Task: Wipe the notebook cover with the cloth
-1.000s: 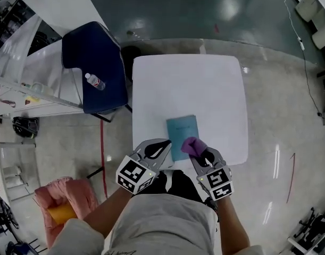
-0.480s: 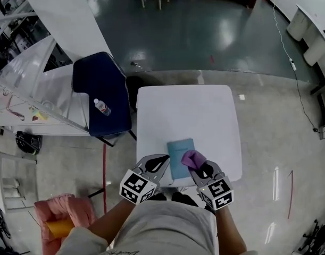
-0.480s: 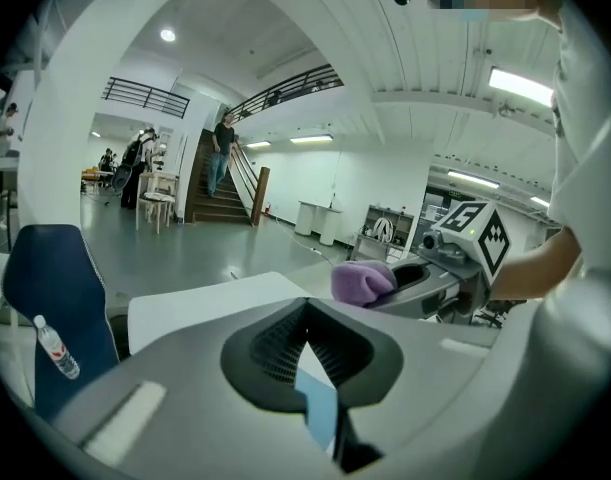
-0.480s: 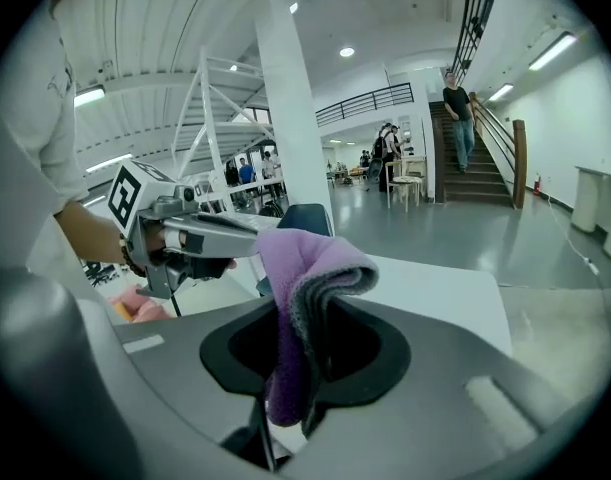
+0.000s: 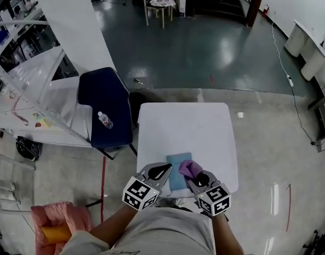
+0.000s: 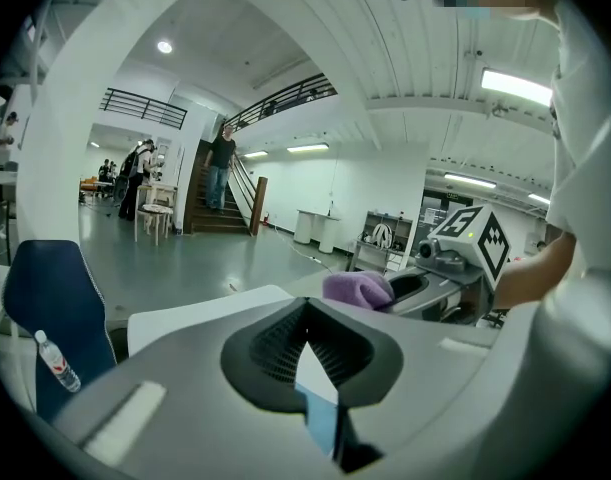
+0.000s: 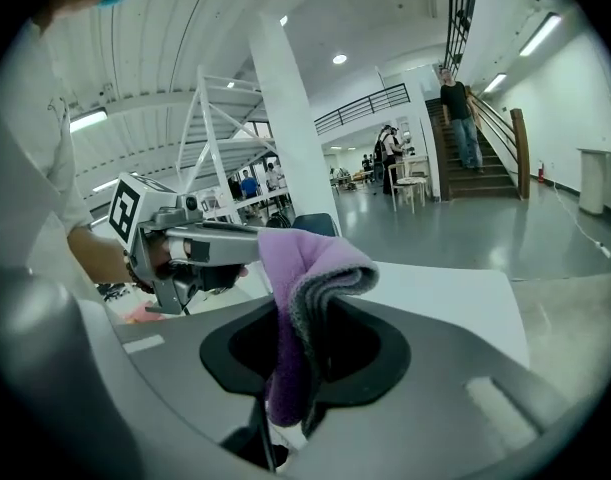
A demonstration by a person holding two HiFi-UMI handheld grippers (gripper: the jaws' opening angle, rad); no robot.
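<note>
A light blue notebook (image 5: 177,173) lies flat near the front edge of a white table (image 5: 186,126). My right gripper (image 5: 196,176) is shut on a folded purple cloth (image 5: 189,168), which rests at the notebook's right side. In the right gripper view the cloth (image 7: 303,268) sticks up from between the jaws. My left gripper (image 5: 161,170) hovers at the notebook's left side, jaws together with nothing in them. Through its jaws a strip of the notebook (image 6: 323,420) shows, and beyond it the cloth (image 6: 357,288).
A dark blue chair (image 5: 103,105) with a water bottle (image 5: 105,119) on its seat stands left of the table. White shelving (image 5: 24,84) lies further left, and a pink and orange object (image 5: 53,222) sits on the floor at lower left. People stand far off by a staircase.
The head view has pulled back and now takes in more of the room. Both grippers and the cloth keep their places at the notebook's near end.
</note>
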